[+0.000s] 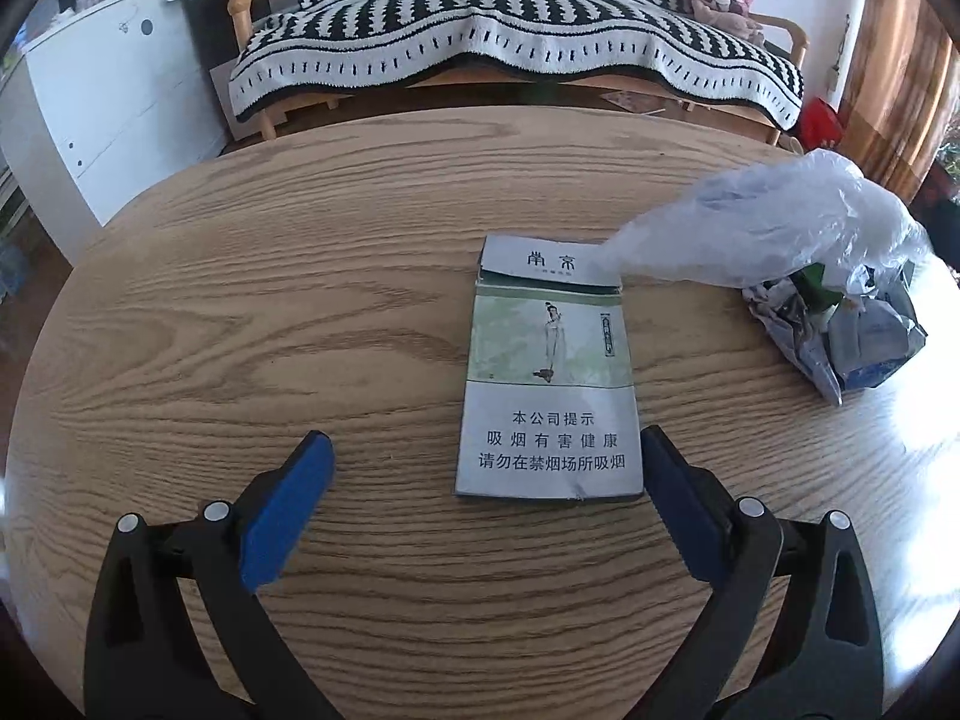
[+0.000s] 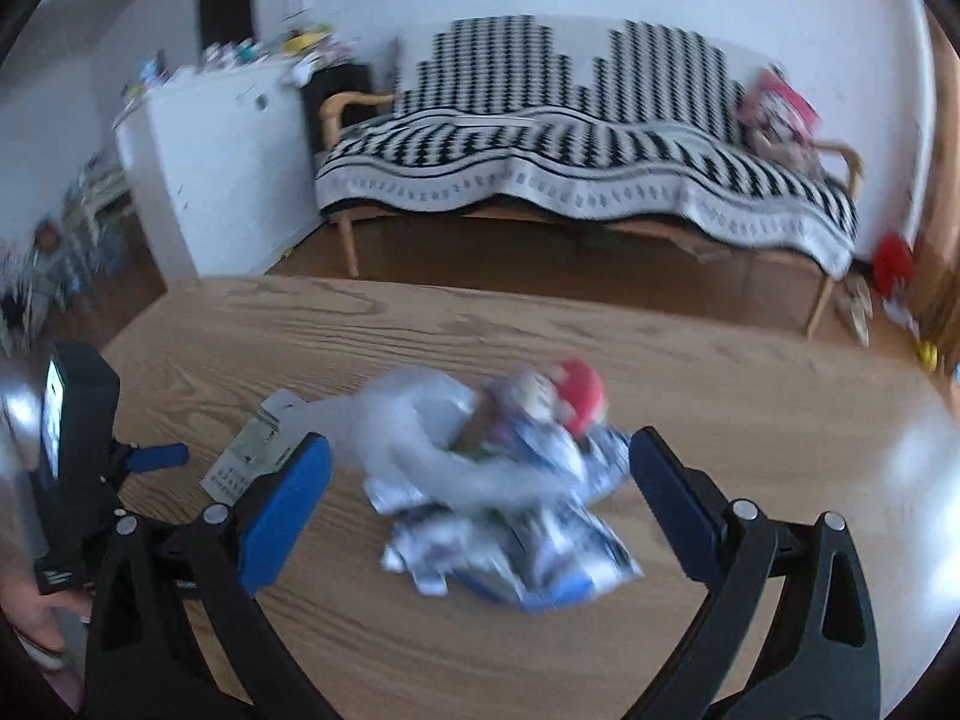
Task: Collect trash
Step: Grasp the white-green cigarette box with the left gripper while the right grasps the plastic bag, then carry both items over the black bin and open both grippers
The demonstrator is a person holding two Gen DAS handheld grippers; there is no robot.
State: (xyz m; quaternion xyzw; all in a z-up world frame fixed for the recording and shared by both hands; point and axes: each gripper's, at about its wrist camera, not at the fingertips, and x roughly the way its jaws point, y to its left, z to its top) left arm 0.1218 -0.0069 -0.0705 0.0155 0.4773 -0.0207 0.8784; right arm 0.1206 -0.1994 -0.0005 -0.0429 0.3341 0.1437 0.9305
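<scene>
While both tongs hover low over the wooden table (image 1: 240, 300), the left tongs (image 1: 487, 498) are spread wide and empty, their right pad just beside the near right corner of a flat cigarette pack (image 1: 549, 372). The right tongs (image 2: 480, 492), also spread wide and gripping nothing, frame a blurred plastic bag (image 2: 498, 492) of crumpled trash. The bag lies just right of the pack, its neck over the pack's far corner.

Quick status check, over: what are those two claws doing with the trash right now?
Left gripper open, cigarette pack flat on table, just ahead. Right gripper open over bag of trash. Nothing blocking.
</scene>
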